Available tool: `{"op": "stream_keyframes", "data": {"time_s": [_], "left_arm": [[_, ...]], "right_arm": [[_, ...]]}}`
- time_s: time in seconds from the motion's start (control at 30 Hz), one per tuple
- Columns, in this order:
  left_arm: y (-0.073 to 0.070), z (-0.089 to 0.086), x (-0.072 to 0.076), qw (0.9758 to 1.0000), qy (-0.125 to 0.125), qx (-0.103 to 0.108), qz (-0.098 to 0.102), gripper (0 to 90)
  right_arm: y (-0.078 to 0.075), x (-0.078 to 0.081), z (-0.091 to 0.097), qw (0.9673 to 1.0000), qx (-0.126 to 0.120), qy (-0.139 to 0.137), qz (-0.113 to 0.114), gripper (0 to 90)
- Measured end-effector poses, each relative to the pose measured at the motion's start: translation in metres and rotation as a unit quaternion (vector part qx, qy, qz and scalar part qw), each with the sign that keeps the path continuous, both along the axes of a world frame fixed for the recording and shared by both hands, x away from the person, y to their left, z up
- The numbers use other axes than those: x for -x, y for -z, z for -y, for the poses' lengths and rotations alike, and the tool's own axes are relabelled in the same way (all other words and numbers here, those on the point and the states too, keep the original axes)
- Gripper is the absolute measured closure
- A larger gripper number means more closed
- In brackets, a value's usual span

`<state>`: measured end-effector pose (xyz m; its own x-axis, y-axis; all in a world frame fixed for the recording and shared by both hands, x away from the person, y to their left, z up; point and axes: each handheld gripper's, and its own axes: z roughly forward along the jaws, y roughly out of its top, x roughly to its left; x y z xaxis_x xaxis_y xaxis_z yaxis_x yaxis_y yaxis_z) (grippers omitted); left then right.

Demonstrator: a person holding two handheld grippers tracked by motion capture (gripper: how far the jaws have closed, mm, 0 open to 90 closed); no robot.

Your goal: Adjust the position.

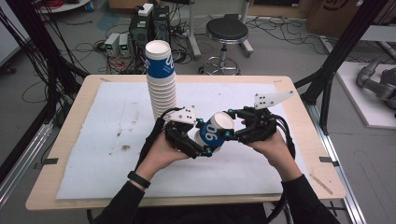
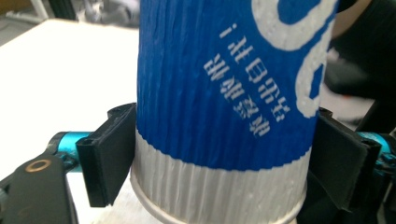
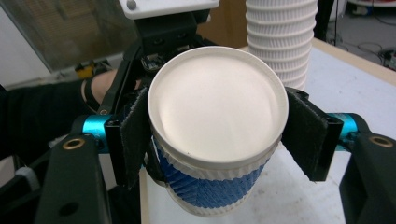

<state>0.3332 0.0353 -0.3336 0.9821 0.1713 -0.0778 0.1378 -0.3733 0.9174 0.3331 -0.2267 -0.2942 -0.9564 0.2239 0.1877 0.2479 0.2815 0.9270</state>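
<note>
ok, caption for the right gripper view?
Right tongs clamp a blue-and-white paper cup at its base end, cup stack behind.

I am working in a lab or test room. Beyond my wooden table point(image 1: 299, 109), at twelve o'clock, computer boxes point(image 1: 149, 25) sit on the grey floor amid tangled cables point(image 1: 93, 46). A black stool point(image 1: 227, 32) stands at one o'clock, cardboard boxes point(image 1: 334, 14) at two, and black frame bars point(image 1: 343, 46) rise there too.

A black stool point(image 1: 227, 31) and computer boxes point(image 1: 148, 25) stand beyond the table point(image 1: 88, 88).
</note>
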Motion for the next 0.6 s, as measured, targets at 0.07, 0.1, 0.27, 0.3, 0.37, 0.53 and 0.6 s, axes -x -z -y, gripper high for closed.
{"op": "stream_keyframes", "data": {"time_s": [0.07,0.1,0.27,0.3,0.37,0.53,0.6], "left_arm": [[0.0012,-0.0017,-0.0003,0.9995,-0.009,0.030,-0.005,11.2],[0.0018,-0.0025,-0.0006,0.9992,-0.014,0.037,-0.007,11.2],[0.0048,-0.0022,-0.0013,0.9982,-0.013,0.058,-0.013,11.1],[0.0051,-0.0016,-0.0009,0.9981,-0.015,0.059,-0.011,11.1],[0.0055,-0.0016,-0.0007,0.9979,-0.010,0.062,-0.010,11.2],[0.0034,-0.0063,-0.0010,0.9974,0.000,0.071,-0.009,17.0],[0.0026,-0.0085,-0.0015,0.9973,-0.001,0.073,-0.008,18.1]], "right_arm": [[-0.0001,-0.0001,0.0031,0.9997,-0.022,0.000,-0.006,30.1],[-0.0001,-0.0001,0.0031,0.9997,-0.022,0.000,-0.006,30.1],[-0.0003,0.0008,0.0047,0.9987,-0.051,0.003,-0.002,30.2],[-0.0005,0.0014,0.0045,0.9986,-0.053,0.005,-0.001,30.1],[-0.0008,0.0023,0.0043,0.9985,-0.054,0.005,-0.002,30.1],[-0.0008,0.0014,0.0057,0.9981,-0.061,0.005,-0.001,30.1],[-0.0006,0.0011,0.0061,0.9980,-0.064,0.004,-0.006,30.2]]}}
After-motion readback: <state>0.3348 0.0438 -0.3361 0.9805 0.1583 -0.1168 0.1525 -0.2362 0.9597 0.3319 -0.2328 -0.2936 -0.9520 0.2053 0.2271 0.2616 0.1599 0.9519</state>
